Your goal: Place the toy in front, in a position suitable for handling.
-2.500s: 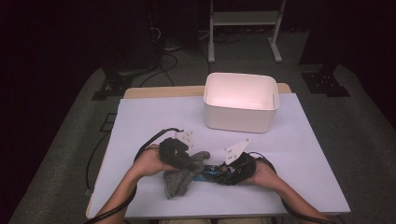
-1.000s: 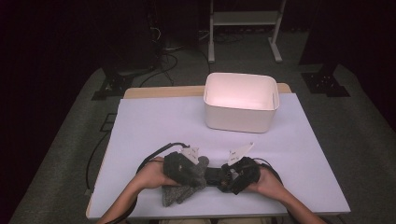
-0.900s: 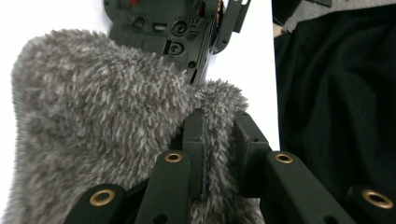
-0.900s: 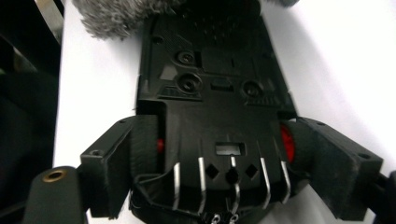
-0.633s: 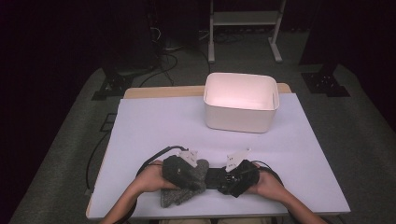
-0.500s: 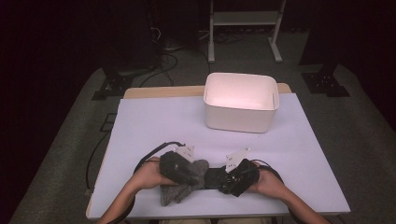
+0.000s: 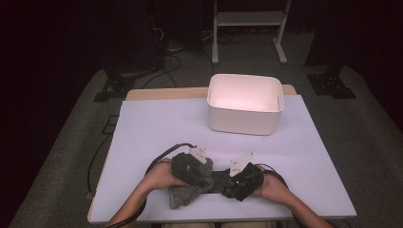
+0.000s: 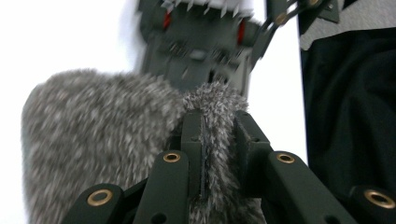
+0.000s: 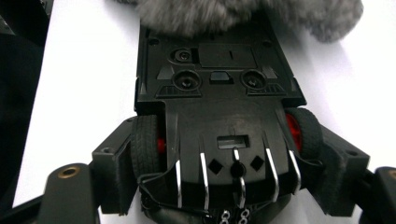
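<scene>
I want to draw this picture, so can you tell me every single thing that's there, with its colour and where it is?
Toy car: one, black with red wheel hubs, upside down at the near table edge, clamped across its wheels.
Furry cloth: one, grey, at the car's far end, pinched at one edge.
Bin: one, white, far side of the table.
Table: one, pale lilac top.
Stand: one, light grey, on the floor behind.
Left gripper: one, black, shut on the furry cloth.
Right gripper: one, black, shut on the toy car.
Hands: two, at the near edge.
</scene>
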A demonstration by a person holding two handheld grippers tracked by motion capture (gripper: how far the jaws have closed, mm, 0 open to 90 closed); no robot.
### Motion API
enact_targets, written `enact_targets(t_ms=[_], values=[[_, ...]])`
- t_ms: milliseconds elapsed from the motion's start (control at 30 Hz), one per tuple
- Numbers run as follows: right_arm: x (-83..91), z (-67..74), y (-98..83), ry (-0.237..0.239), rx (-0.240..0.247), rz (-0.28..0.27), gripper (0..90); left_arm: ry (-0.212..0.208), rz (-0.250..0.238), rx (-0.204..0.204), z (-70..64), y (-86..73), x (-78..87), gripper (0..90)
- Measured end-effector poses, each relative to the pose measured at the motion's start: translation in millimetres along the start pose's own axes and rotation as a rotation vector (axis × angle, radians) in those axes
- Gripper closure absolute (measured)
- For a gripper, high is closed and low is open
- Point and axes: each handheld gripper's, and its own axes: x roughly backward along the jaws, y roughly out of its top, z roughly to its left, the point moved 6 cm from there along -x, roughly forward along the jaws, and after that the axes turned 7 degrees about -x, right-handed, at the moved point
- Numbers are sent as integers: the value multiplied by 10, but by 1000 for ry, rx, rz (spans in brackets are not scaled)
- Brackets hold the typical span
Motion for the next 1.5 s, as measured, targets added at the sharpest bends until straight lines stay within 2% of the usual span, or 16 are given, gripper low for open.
enact_targets(t_ms=[100,233,267,500,600,767,867,933,1067,1200,1367,1500], values=[[2,-3,-6,-4,4,-1,222,-3,16,-24,-9,69,-36,763],[4,-1,-10,-4,2,-3,222,6,29,-24,-14,27,-6,763],[4,8,-9,-1,-10,-5,222,12,28,-20,-14,-2,10,763],[2,1,-11,-3,-2,-7,222,61,23,57,51,-306,189,762],[2,1,-9,-2,-2,-5,223,55,10,66,59,-325,203,762],[2,2,-10,-3,3,-7,222,27,-1,33,29,-177,103,762],[1,-2,-7,-2,-3,-4,220,24,19,-12,4,-35,27,758],[3,6,-3,1,-18,-2,217,18,31,-22,-8,11,-1,758],[33,3,2,33,-44,3,198,7,46,-17,-24,-26,-6,759],[87,0,-15,40,-47,-11,195,1,22,-7,-29,-52,-7,758],[68,32,-27,11,-11,4,208,-1,31,-33,-58,35,-42,758],[55,48,-29,-6,4,11,209,-10,16,-64,-104,204,-151,758]])
